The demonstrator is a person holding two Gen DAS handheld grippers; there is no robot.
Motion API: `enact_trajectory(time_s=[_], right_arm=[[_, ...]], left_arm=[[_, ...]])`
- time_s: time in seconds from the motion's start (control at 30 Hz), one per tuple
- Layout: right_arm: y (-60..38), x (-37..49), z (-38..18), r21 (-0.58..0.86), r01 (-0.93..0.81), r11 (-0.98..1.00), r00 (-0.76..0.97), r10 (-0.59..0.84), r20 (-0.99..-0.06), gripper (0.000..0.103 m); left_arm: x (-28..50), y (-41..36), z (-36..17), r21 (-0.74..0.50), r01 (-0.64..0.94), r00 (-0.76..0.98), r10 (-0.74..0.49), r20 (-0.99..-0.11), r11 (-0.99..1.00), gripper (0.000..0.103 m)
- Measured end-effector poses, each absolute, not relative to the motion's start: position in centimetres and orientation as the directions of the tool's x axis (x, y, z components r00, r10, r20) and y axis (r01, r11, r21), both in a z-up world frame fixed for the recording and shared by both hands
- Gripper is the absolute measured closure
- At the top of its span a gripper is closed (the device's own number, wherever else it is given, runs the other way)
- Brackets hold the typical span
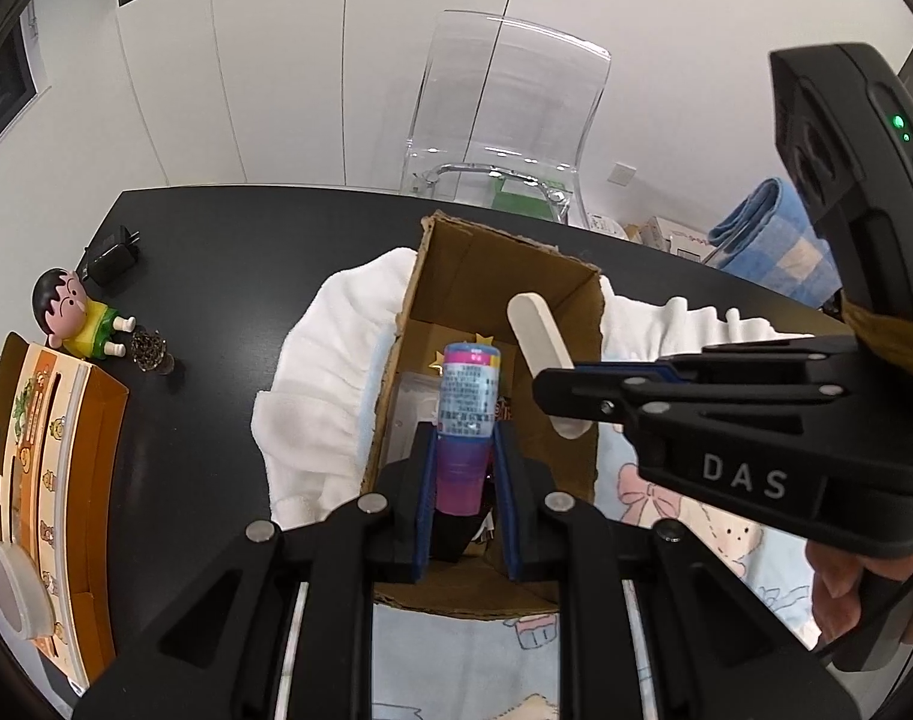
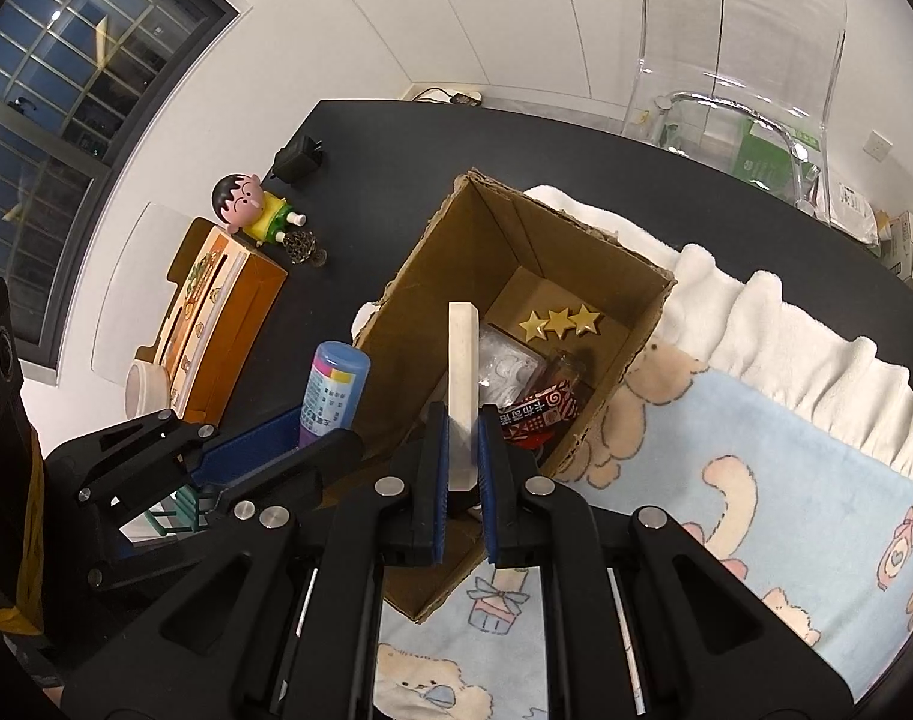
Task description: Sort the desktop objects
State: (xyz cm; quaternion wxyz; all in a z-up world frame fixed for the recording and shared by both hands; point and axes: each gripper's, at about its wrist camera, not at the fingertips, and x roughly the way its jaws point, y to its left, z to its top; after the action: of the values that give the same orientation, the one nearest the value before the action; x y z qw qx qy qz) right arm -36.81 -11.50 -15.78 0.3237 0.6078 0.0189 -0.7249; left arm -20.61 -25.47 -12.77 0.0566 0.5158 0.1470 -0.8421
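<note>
Left tool [image 1: 463, 456] was clamped on 1 purple tube [image 1: 465, 414], held over the open cardboard box [image 1: 504, 276]. Right tool [image 2: 463, 450] gripped 1 white flat stick [image 2: 462, 384], also above the box. Inside the box: 3 gold stars [image 2: 559, 322], 1 clear packet [image 2: 507, 363], 1 red-labelled jar [image 2: 543, 411], partly hidden behind the tools. Box sat on a blanket [image 2: 756, 480] on the black desk [image 1: 216, 276]. Off to the side: 1 doll [image 1: 75, 318], 1 charger [image 1: 113, 255], 1 orange carton [image 1: 54, 450], 1 tape roll [image 1: 12, 591] cut off by the frame.

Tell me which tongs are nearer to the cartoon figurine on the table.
Left. The left tongs, holding the purple tube over the cardboard box, are on the figurine's side; the right tongs are farther off.
</note>
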Motion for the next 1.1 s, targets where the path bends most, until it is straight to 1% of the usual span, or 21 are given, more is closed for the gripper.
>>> enact_trajectory(time_s=[0.33,0.37,0.43,0.5,0.53,0.57,0.6,0.63,0.67,0.7,0.73,0.77,0.8,0.83,0.93,0.97,1.1], right_arm=[[-11.6,-36.9,-15.9,0.370,0.483,-0.794,-0.050,-0.446,-0.893,0.093],[-11.6,-37.0,-15.8,0.374,0.479,-0.794,-0.051,-0.451,-0.891,0.091],[-11.3,-37.1,-15.6,0.388,0.461,-0.798,-0.056,-0.463,-0.885,0.091],[-10.9,-37.2,-15.4,0.408,0.442,-0.799,-0.057,-0.479,-0.876,0.086],[-10.7,-37.3,-15.3,0.411,0.438,-0.800,-0.061,-0.482,-0.874,0.080],[-10.6,-37.2,-15.1,0.409,0.436,-0.801,-0.068,-0.483,-0.873,0.069],[-10.5,-37.2,-14.9,0.408,0.436,-0.802,-0.075,-0.484,-0.872,0.062],[-10.3,-37.1,-14.6,0.409,0.433,-0.803,-0.082,-0.487,-0.869,0.047],[-10.1,-37.0,-14.4,0.410,0.429,-0.805,-0.091,-0.490,-0.867,0.034],[-9.8,-36.9,-14.1,0.407,0.424,-0.809,-0.100,-0.489,-0.867,0.029],[-9.6,-36.8,-13.9,0.402,0.420,-0.814,-0.109,-0.485,-0.868,0.019],[-9.2,-36.7,-13.7,0.398,0.414,-0.819,-0.120,-0.482,-0.868,0.012],[-9.0,-36.6,-13.5,0.396,0.410,-0.822,-0.126,-0.481,-0.867,0.009],[-8.5,-36.4,-13.3,0.391,0.402,-0.828,-0.135,-0.476,-0.869,0.001],[-7.4,-36.1,-12.8,0.363,0.385,-0.849,-0.161,-0.448,-0.879,0.000],[-7.1,-36.0,-12.7,0.360,0.379,-0.852,-0.167,-0.446,-0.879,0.000],[-5.6,-35.1,-12.1,0.330,0.369,-0.869,-0.194,-0.420,-0.887,0.000]], left_arm=[[-20.5,-25.8,-12.6,-0.190,0.253,-0.465,0.053,-0.884,-0.949,0.085],[-20.5,-25.8,-12.5,-0.193,0.253,-0.466,0.056,-0.883,-0.948,0.085],[-20.4,-25.8,-12.4,-0.203,0.251,-0.468,0.065,-0.881,-0.947,0.085],[-20.4,-25.8,-12.5,-0.208,0.254,-0.462,0.071,-0.884,-0.945,0.084],[-20.4,-25.8,-12.5,-0.217,0.255,-0.460,0.079,-0.885,-0.942,0.084],[-20.4,-25.8,-12.6,-0.217,0.257,-0.456,0.080,-0.887,-0.942,0.079],[-20.3,-25.8,-12.6,-0.210,0.260,-0.450,0.074,-0.890,-0.943,0.058],[-20.2,-25.7,-12.6,-0.207,0.261,-0.452,0.070,-0.889,-0.943,0.044],[-20.1,-25.7,-12.5,-0.208,0.264,-0.458,0.067,-0.886,-0.942,0.020],[-20.0,-25.6,-12.5,-0.208,0.269,-0.460,0.064,-0.885,-0.941,0.012],[-19.9,-25.6,-12.4,-0.207,0.271,-0.458,0.063,-0.887,-0.940,0.012],[-19.9,-25.6,-12.4,-0.201,0.272,-0.455,0.058,-0.889,-0.941,0.012],[-19.8,-25.5,-12.4,-0.190,0.272,-0.452,0.049,-0.890,-0.943,0.012],[-19.8,-25.4,-12.3,-0.179,0.271,-0.450,0.040,-0.892,-0.946,0.011],[-19.7,-25.2,-12.0,-0.170,0.276,-0.450,0.028,-0.892,-0.946,0.005],[-19.6,-25.2,-11.9,-0.170,0.280,-0.451,0.027,-0.892,-0.945,0.002],[-19.5,-25.0,-11.4,-0.153,0.296,-0.447,0.004,-0.894,-0.943,0.001]])
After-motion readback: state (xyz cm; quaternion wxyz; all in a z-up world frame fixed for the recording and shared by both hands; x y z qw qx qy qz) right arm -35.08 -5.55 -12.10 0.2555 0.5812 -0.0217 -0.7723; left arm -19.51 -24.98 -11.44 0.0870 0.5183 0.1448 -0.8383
